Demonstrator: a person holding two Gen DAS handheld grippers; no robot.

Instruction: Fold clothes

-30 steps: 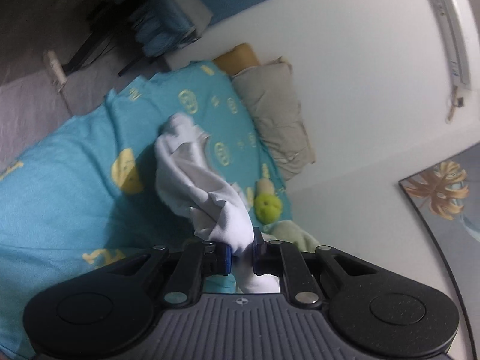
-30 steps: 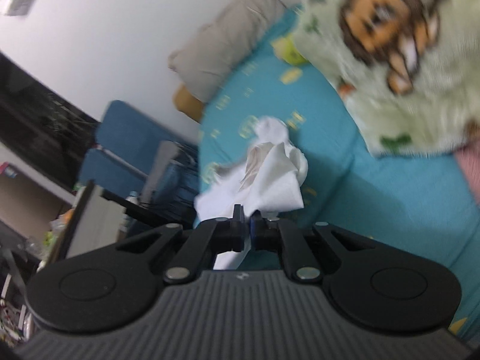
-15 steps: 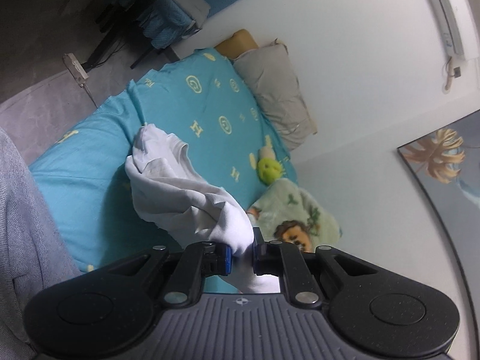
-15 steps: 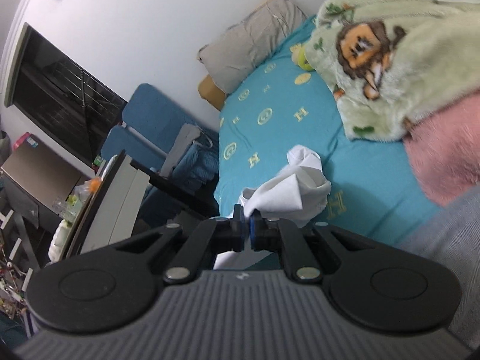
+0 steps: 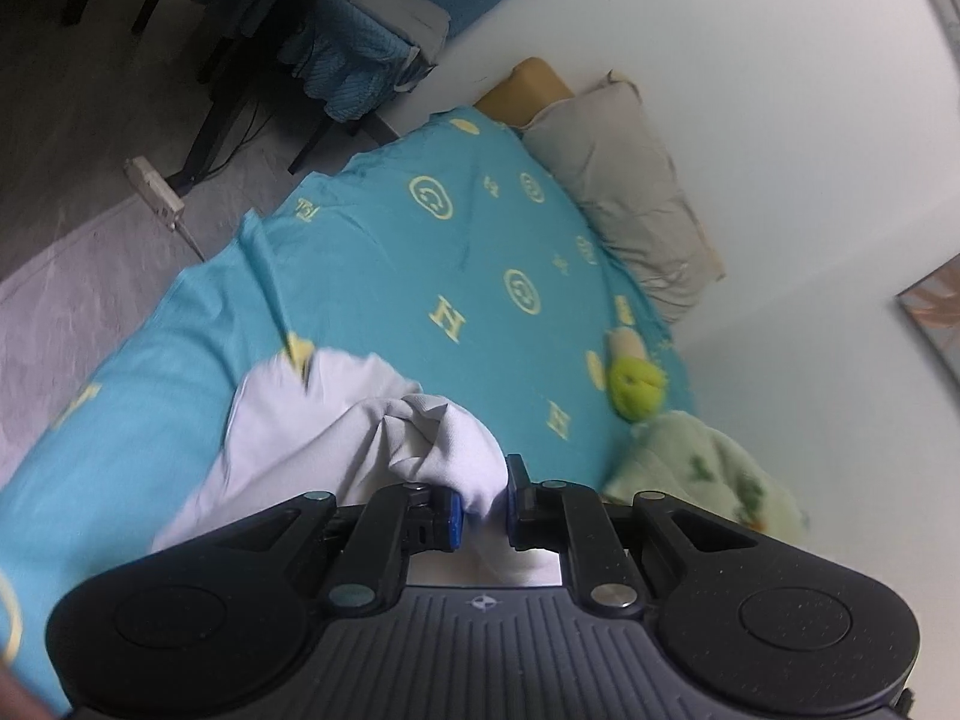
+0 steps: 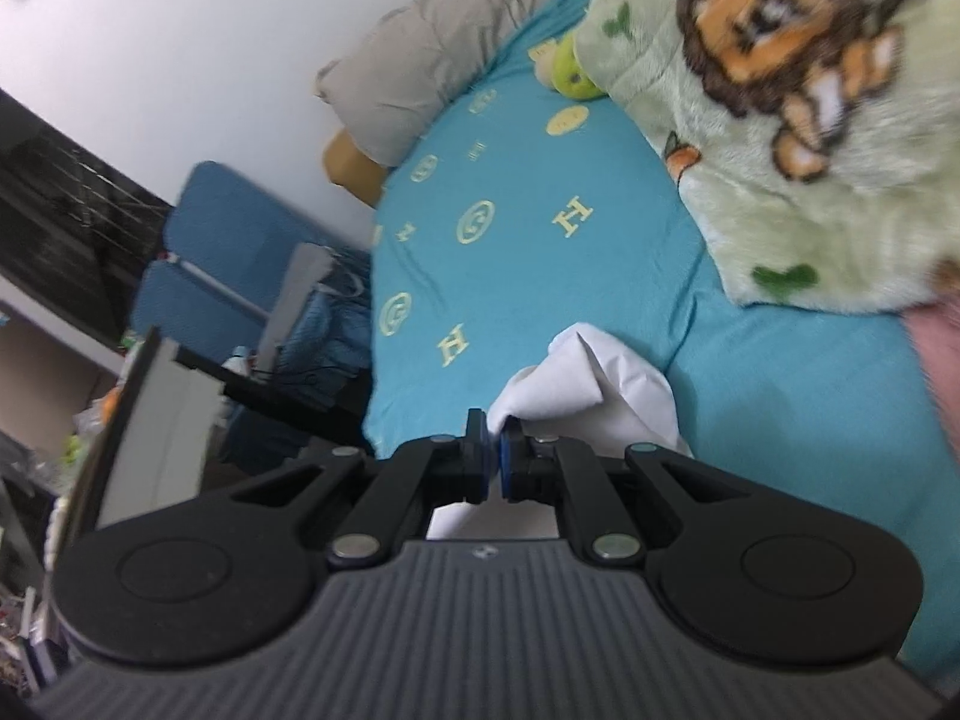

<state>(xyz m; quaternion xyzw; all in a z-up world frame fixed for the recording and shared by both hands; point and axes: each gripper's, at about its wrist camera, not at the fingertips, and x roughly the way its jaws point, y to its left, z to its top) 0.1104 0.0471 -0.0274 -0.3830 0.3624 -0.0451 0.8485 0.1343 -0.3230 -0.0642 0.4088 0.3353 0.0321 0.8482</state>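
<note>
A white garment (image 5: 336, 432) hangs bunched over the turquoise bed sheet (image 5: 420, 252). My left gripper (image 5: 480, 504) is shut on a thick fold of it, and the cloth drapes down to the left onto the bed. In the right wrist view the same white garment (image 6: 594, 390) bunches just ahead of my right gripper (image 6: 493, 456), which is shut on a thin edge of it. The garment's far end is hidden behind the grippers.
A grey pillow (image 5: 630, 192) and a green plush toy (image 5: 636, 384) lie at the head of the bed. A green lion blanket (image 6: 780, 120) covers the bed's right side. Blue chairs (image 6: 222, 264) and a dark desk stand beside the bed.
Both grippers have come down closer to the bed with the garment still held. The cloth now hangs lower and spreads onto the sheet.
</note>
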